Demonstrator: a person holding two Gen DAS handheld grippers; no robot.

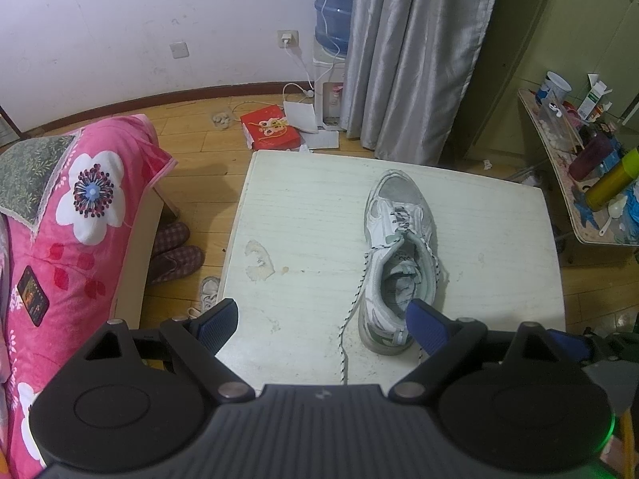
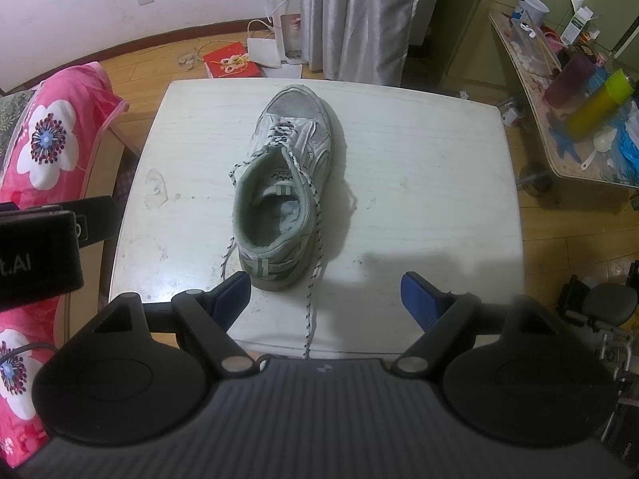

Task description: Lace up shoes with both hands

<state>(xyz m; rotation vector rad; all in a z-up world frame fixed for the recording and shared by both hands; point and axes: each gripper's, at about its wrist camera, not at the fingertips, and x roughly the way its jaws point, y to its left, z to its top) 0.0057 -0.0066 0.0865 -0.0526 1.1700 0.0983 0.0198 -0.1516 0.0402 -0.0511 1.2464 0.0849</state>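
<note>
Barely started: shoe is sitting on the table just ahead of both grippers, upper eyelets unlaced, lace ends trailing loose. Left gripper and right gripper are gaping wide, gripping nothing.

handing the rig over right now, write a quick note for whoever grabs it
Left gripper: open, empty, hovering at the near table edge by the shoe's heel.
Right gripper: open, empty, hovering just behind the heel.
Shoe: upright on the white table, toe pointing away, heel toward you.
Laces: threaded only through the eyelets near the toe. Left lace end trails along the shoe's left side to the near edge; right lace end runs down the right side and past the near edge.
Done: lower eyelets only. Left: grab each end, thread the upper eyelets, and tie.
</note>
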